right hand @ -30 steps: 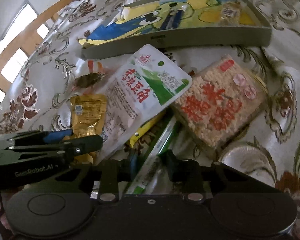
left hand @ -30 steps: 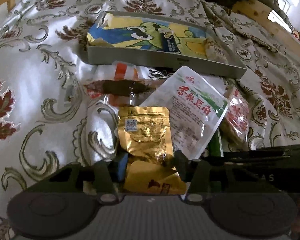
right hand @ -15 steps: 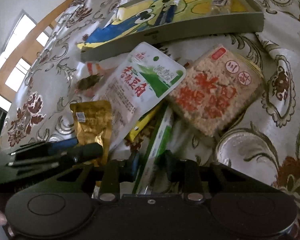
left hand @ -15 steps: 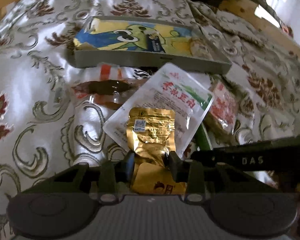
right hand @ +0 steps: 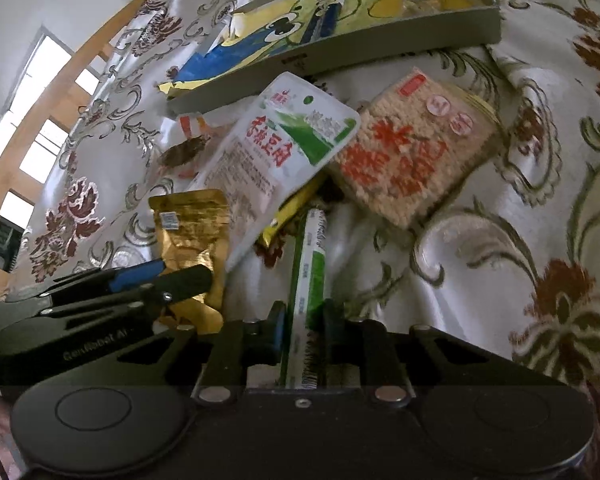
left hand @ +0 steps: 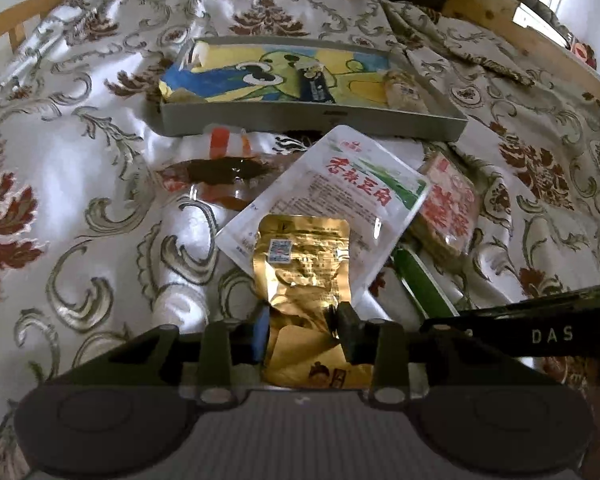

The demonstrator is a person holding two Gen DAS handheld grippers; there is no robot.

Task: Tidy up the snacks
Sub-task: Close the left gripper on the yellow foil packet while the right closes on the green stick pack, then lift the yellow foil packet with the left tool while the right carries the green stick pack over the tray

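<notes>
Snack packets lie heaped on a patterned bedspread in front of a grey tray (left hand: 312, 120) lined with a cartoon picture. My left gripper (left hand: 302, 320) has its jaws closing, with both pads pressed on the lower part of a crumpled gold packet (left hand: 300, 256). From the right wrist view the left gripper (right hand: 184, 272) and the gold packet (right hand: 192, 224) show at the left. My right gripper (right hand: 302, 316) is shut on a long green-and-white stick packet (right hand: 310, 264). A white pouch (left hand: 340, 188) with red lettering lies behind both.
A square rice-cracker pack (right hand: 412, 152) lies at the right of the heap. A clear packet with brown contents (left hand: 220, 170) sits left of the pouch, and a yellow packet (right hand: 292, 208) peeks out under it. Two small snacks (left hand: 404, 88) lie in the tray. A wooden bed frame (left hand: 500, 4) runs behind.
Both pairs of fingers have narrowed onto their packets, the left on the gold one, the right on the green stick. Both cameras have drawn back a little from the heap.
</notes>
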